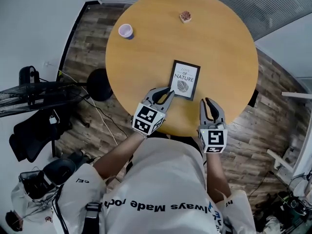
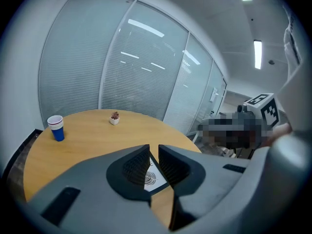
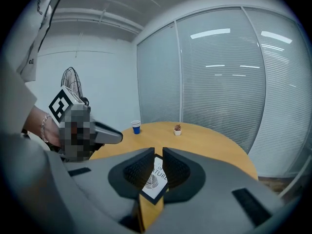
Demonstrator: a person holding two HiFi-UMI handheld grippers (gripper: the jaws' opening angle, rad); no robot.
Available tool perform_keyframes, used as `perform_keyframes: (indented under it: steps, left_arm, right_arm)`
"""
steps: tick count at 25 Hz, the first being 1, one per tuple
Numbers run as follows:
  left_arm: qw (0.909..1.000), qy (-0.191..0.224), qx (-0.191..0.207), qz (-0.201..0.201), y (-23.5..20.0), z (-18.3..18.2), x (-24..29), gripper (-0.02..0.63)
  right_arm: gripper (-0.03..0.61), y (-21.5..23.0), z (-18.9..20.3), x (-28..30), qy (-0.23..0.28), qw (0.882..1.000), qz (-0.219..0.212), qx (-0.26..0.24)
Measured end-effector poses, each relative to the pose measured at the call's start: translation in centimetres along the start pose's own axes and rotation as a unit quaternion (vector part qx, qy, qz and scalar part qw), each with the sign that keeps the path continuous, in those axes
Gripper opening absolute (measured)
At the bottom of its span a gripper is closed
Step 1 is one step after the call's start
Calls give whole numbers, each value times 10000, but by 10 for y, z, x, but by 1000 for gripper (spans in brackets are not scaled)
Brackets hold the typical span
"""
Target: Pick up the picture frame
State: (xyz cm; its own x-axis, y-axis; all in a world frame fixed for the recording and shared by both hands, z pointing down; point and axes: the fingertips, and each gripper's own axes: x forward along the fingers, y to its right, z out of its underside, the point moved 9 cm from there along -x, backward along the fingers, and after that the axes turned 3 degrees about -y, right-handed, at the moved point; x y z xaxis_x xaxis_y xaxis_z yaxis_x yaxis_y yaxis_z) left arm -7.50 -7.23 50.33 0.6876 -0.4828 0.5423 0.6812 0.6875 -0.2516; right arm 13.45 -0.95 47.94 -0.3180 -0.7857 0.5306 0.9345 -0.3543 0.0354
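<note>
A black picture frame [image 1: 184, 79] with a white leaf print lies flat on the round wooden table [image 1: 219, 48], near its front edge. My left gripper [image 1: 169, 92] hovers at the frame's near left corner, jaws almost together and empty. Level with the frame's near right corner, my right gripper [image 1: 208, 101] hangs over the table's front edge, also shut on nothing. In the left gripper view the frame [image 2: 152, 179] shows through the narrow slit of the gripper [image 2: 154, 152]. Likewise the right gripper view has the frame [image 3: 155, 178] just beyond the gripper [image 3: 159, 157].
A stack of blue and white paper cups [image 1: 126, 31] stands at the table's far left. A small potted plant [image 1: 185, 16] sits at the far side. A black fan [image 1: 29, 89] and cables lie on the floor to the left. Blinds cover the glass walls behind.
</note>
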Motion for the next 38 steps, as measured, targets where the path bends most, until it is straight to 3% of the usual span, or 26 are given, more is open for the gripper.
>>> perform_keyframes:
  steps: [6, 9, 38]
  left_arm:
    - [9998, -189, -90, 0, -11, 13, 18, 34]
    - [9994, -296, -160, -21, -16, 23, 26, 98]
    - [9900, -1216, -634, -336, -58, 97, 99, 118]
  right_arm:
    - [51, 4, 20, 22, -279, 9995, -77, 153]
    - [54, 4, 31, 32, -395, 9989, -108, 210]
    - [98, 14, 113, 122, -1380, 9879, -250, 668]
